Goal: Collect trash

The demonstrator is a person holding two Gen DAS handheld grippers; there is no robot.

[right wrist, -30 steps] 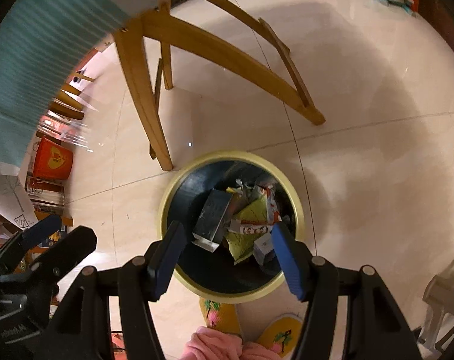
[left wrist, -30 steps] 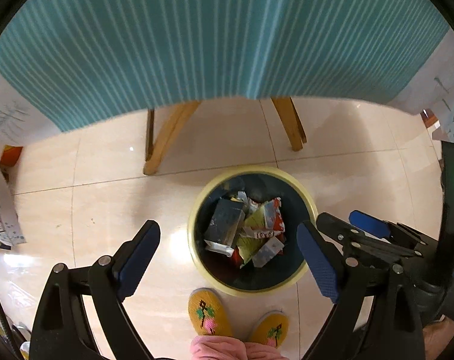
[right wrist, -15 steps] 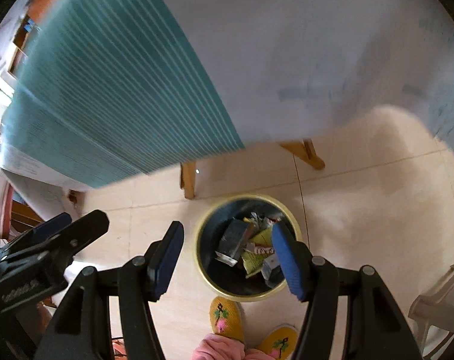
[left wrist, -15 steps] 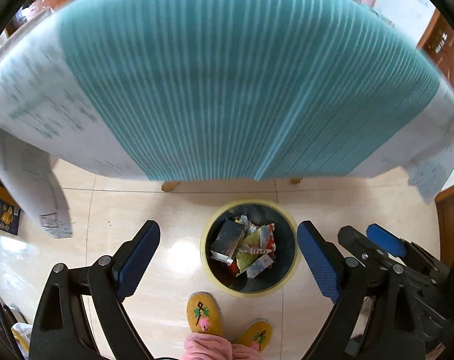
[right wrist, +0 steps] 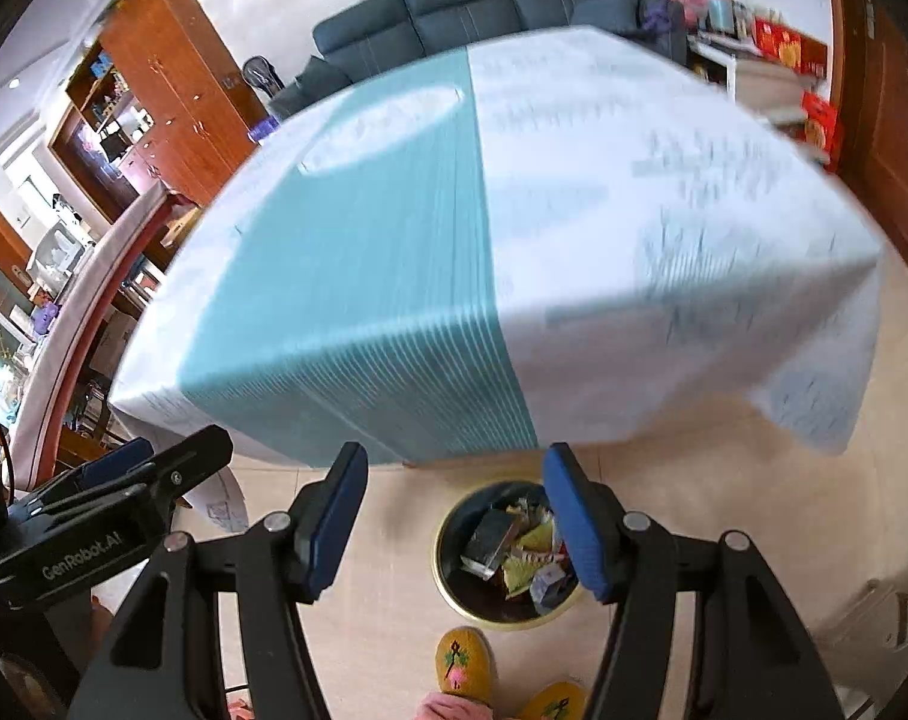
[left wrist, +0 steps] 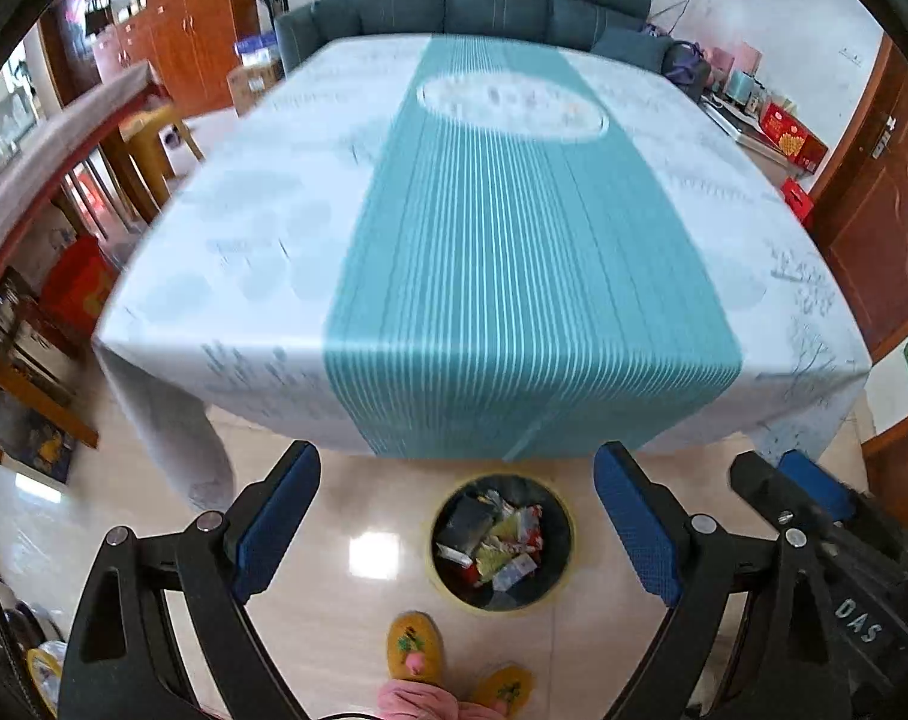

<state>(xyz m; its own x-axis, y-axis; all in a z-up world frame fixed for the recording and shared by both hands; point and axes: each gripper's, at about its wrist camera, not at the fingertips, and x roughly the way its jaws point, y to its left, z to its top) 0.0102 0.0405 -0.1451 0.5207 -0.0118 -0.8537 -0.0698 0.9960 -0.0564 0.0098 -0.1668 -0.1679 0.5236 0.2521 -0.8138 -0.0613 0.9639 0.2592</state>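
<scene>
Both grippers, left (left wrist: 457, 516) and right (right wrist: 454, 519), have their fingers spread and empty. The trash bin (left wrist: 565, 546) sits low in the frame, already holding wrappers. Scan the worktop (left wrist: 514, 228) for leftover trash before reaching.

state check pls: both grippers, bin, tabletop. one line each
left gripper: open, nothing between the fingers
right gripper: open, nothing between the fingers
bin: upright on the floor by the table's edge, wrappers and a dark box inside
table: covered by a cloth, no loose trash seen on it; picture blurred
</scene>
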